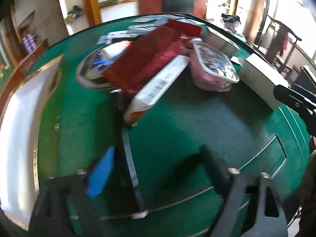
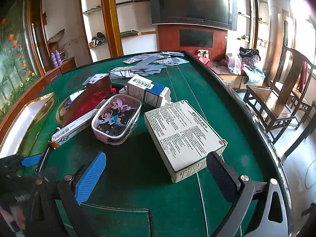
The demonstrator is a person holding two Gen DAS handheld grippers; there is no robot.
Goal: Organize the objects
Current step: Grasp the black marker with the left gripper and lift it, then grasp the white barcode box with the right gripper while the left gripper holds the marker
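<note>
**Both tongs open over the cluttered green table**

The left gripper [image 1: 158, 169] hangs with its jaws apart and nothing between them, above bare felt near the table's [image 2: 197, 83] left edge. This view is blurred, so fine contact cannot be judged. Just beyond its fingers lies the long white tube box [image 1: 160, 85], its near end resting by the edge of the red pouch [image 1: 146, 57]. To the left sits an open white tray with a gold rim [image 1: 21, 130], likely the place for gathering items.

The right gripper [image 2: 156, 177] is also open and holds nothing. The flat medicine box [image 2: 183, 134] lies just beyond it, its near corner beside the right finger [image 2: 221, 177], not between the pads. Further off sit the cartoon pencil case [image 2: 116, 116], a blue and white carton [image 2: 148, 92] and scattered playing cards [image 2: 146, 65] at the far side.

The next pick looks to be the tube box or the flat box. For either, the jaws should straddle the narrow width squarely, close near the middle so the load does not tip, and lift clear before swinging towards the tray. The tube box leans on the pouch, so a slow lift avoids dragging it.
</note>
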